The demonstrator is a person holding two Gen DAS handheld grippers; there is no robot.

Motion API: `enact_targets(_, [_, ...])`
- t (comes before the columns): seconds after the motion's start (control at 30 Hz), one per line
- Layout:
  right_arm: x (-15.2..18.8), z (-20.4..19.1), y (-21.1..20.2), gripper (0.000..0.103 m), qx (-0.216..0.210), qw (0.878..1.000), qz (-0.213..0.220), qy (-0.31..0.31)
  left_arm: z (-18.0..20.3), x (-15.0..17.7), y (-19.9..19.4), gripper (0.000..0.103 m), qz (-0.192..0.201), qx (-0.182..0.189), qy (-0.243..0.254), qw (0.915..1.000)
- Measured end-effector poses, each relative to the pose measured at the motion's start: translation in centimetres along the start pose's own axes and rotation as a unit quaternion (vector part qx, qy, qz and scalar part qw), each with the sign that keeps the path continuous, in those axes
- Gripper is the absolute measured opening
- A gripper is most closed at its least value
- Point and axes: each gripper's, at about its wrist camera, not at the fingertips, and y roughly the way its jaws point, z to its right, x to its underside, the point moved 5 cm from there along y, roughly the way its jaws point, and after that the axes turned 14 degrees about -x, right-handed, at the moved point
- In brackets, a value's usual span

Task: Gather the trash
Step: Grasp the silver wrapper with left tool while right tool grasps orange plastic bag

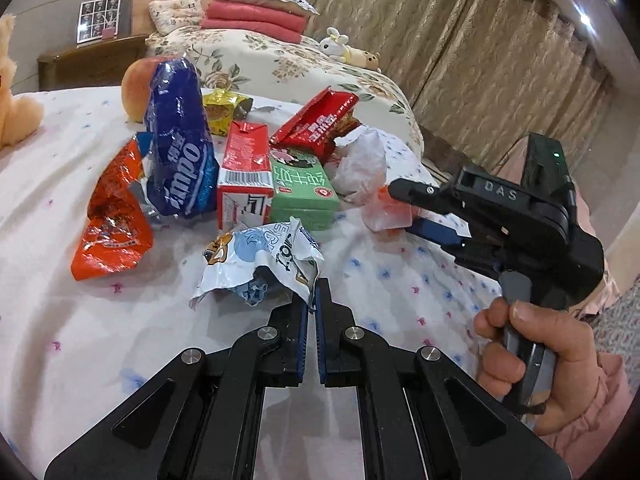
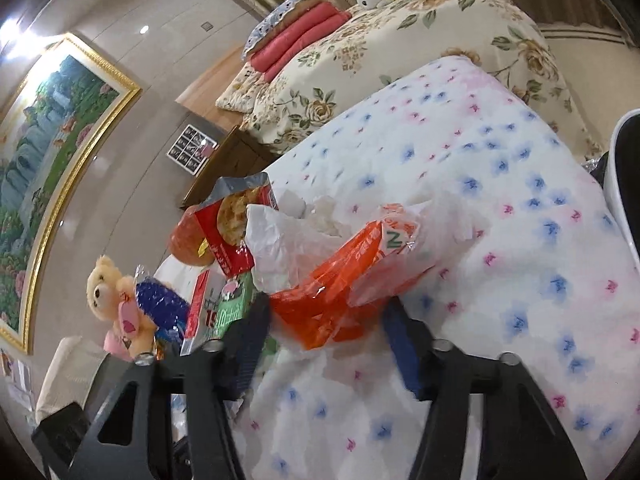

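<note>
Trash lies in a pile on a flowered bedsheet [image 1: 60,168]. My left gripper [image 1: 312,294] is shut on the edge of a crumpled white and blue wrapper [image 1: 256,264]. My right gripper [image 2: 326,308] is open, its jaws on either side of an orange and clear plastic bag [image 2: 340,284]; it shows in the left wrist view [image 1: 420,212] at the same bag [image 1: 384,210]. Behind lie a red carton [image 1: 244,172], a green carton [image 1: 302,188], a blue bag [image 1: 180,152], an orange wrapper [image 1: 112,220] and a red wrapper [image 1: 316,120].
An apple [image 1: 136,88] and a yellow wrapper [image 1: 224,110] sit behind the pile. A teddy bear [image 2: 116,300] sits at the sheet's left edge. A floral quilt [image 1: 300,68] with folded red blankets [image 1: 256,20] lies behind. A white bin rim [image 2: 618,184] shows at right.
</note>
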Motion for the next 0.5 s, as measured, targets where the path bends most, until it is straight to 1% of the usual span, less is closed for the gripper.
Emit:
enact_targets(0.1, [0.4, -0.3, -1.0, 0.043, -0.001, 1.000, -0.006, -0.016, 0.8, 0.1, -0.3, 0.003, 0.002, 0.006, 0.006, 1.0000])
enact_targets(0.2, [0.7, -0.2, -2.5, 0.041, -0.003, 1.000, -0.008, -0.025, 1.6, 0.1, -0.6, 0.003, 0.006, 0.012, 0.012, 0.9998])
enact_targets(0.27, [0.9, -0.2, -3.7, 0.041, 0.002, 0.999, -0.010, -0.043, 2.2, 0.1, -0.8, 0.003, 0.006, 0.017, 0.015, 0.9997])
enact_targets(0.33, [1.1, -0.2, -4.7, 0.041, 0.016, 0.998, -0.012, -0.065, 2.9, 0.1, -0.9, 0.003, 0.006, 0.021, 0.020, 0.9996])
enact_targets(0.37, [1.1, -0.2, -4.7, 0.041, 0.016, 0.998, -0.012, -0.065, 3.1, 0.2, -0.9, 0.003, 0.005, 0.022, 0.022, 0.9995])
enact_targets(0.43, [1.7, -0.1, -6.1, 0.041, 0.037, 0.993, -0.025, -0.106, 3.7, 0.4, -0.9, 0.003, 0.004, 0.026, 0.025, 0.9994])
enact_targets(0.5, [2.0, 0.2, -7.0, 0.041, 0.058, 0.989, -0.034, -0.131, 4.3, 0.5, -1.0, 0.003, 0.003, 0.029, 0.028, 0.9992])
